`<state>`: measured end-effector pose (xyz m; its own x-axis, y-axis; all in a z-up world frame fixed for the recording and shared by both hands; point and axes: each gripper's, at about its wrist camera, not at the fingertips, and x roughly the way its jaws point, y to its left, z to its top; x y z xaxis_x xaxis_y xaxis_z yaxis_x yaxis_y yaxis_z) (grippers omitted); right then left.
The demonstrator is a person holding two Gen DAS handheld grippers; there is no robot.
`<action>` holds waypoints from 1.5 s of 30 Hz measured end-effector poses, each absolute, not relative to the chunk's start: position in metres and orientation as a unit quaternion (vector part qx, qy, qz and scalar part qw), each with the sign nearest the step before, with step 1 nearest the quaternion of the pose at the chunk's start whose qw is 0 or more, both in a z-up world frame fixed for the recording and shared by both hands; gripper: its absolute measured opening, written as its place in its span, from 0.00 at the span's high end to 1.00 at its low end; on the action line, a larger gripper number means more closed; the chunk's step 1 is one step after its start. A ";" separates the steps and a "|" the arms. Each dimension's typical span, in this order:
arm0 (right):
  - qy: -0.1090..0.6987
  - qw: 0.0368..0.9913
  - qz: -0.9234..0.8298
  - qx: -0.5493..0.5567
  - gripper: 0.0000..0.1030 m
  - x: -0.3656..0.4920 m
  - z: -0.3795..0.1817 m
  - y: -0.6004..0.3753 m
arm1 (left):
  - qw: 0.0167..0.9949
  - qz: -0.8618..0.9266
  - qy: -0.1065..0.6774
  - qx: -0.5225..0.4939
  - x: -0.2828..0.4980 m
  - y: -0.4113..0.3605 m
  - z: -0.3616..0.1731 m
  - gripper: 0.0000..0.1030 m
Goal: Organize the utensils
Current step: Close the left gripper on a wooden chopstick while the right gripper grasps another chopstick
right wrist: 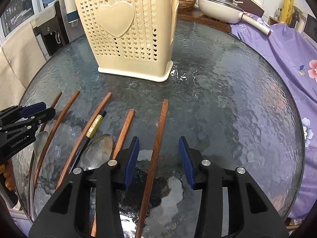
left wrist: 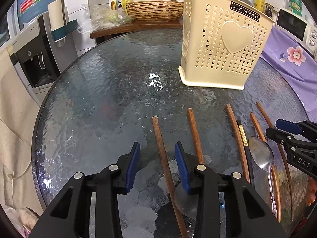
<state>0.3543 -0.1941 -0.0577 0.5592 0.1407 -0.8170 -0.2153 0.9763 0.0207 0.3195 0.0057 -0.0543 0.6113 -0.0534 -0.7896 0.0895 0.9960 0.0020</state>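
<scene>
A cream heart-pattern utensil holder (left wrist: pixel 223 45) (right wrist: pixel 126 39) stands upright at the far side of the round glass table (left wrist: pixel 99 99) (right wrist: pixel 237 99). Several brown wooden chopsticks lie side by side in front of it, with a black gold-banded chopstick (left wrist: pixel 242 132) (right wrist: pixel 95 125) and a metal spoon (left wrist: pixel 261 154) (right wrist: pixel 99 150) among them. My left gripper (left wrist: pixel 157 148) is open astride the leftmost chopstick (left wrist: pixel 158 130), its pads clear of the wood. My right gripper (right wrist: pixel 158 144) is open astride the rightmost chopstick (right wrist: pixel 161 119), with gaps on both sides. A second pale spoon (left wrist: pixel 184 202) lies partly under the left gripper.
A water dispenser (left wrist: pixel 35 59) stands left of the table. Behind it a wooden counter carries a wicker-look basin (left wrist: pixel 154 10) and a white pan (right wrist: pixel 218 8). Purple flowered cloth (left wrist: pixel 287 59) (right wrist: pixel 287 59) hangs along the right edge, with a microwave (left wrist: pixel 297 27) beyond.
</scene>
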 end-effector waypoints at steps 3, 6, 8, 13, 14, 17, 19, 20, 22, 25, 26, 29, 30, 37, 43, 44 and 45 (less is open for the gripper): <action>0.459 0.882 0.099 -0.040 0.59 0.358 -0.057 -0.191 | 0.898 -0.038 0.438 0.024 0.321 0.004 -0.055 0.66; 0.458 0.883 0.098 -0.039 0.59 0.361 -0.057 -0.189 | 0.898 -0.037 0.438 0.027 0.323 0.002 -0.055 0.67; 0.458 0.883 0.097 -0.038 0.59 0.363 -0.057 -0.188 | 0.898 -0.036 0.439 0.027 0.324 0.002 -0.055 0.69; 0.459 0.883 0.095 -0.037 0.61 0.368 -0.057 -0.186 | 0.897 -0.036 0.440 0.027 0.326 0.001 -0.055 0.71; 0.459 0.883 0.094 -0.036 0.61 0.369 -0.057 -0.186 | 0.897 -0.036 0.440 0.027 0.327 0.001 -0.055 0.72; 0.460 0.882 0.093 -0.036 0.64 0.371 -0.057 -0.185 | 0.896 -0.035 0.441 0.028 0.329 0.000 -0.055 0.72; 0.461 0.882 0.092 -0.035 0.65 0.373 -0.056 -0.185 | 0.896 -0.035 0.442 0.028 0.330 -0.001 -0.055 0.73; 0.461 0.882 0.091 -0.036 0.66 0.373 -0.056 -0.183 | 0.896 -0.034 0.442 0.028 0.330 -0.001 -0.055 0.74; 0.460 0.883 0.090 -0.037 0.69 0.374 -0.056 -0.183 | 0.896 -0.034 0.442 0.028 0.331 -0.002 -0.055 0.75; 0.459 0.883 0.091 -0.039 0.78 0.374 -0.056 -0.179 | 0.896 -0.033 0.443 0.028 0.331 -0.004 -0.055 0.81; 0.459 0.883 0.089 -0.041 0.81 0.374 -0.056 -0.177 | 0.896 -0.032 0.442 0.028 0.331 -0.005 -0.055 0.82; 0.458 0.883 0.088 -0.041 0.86 0.375 -0.056 -0.175 | 0.896 -0.033 0.442 0.028 0.329 -0.006 -0.055 0.86; 0.458 0.883 0.089 -0.042 0.86 0.375 -0.056 -0.174 | 0.896 -0.033 0.443 0.029 0.329 -0.007 -0.055 0.88; 0.456 0.884 0.090 -0.047 0.92 0.375 -0.056 -0.172 | 0.895 -0.034 0.443 0.026 0.327 -0.010 -0.055 0.93; 0.456 0.884 0.097 -0.043 0.93 0.374 -0.056 -0.175 | 0.895 -0.036 0.444 0.025 0.329 -0.012 -0.055 0.94; 0.456 0.883 0.099 -0.042 0.93 0.374 -0.057 -0.176 | 0.894 -0.036 0.445 0.025 0.330 -0.012 -0.054 0.94; 0.456 0.883 0.101 -0.040 0.93 0.374 -0.057 -0.177 | 0.894 -0.037 0.446 0.024 0.331 -0.011 -0.054 0.94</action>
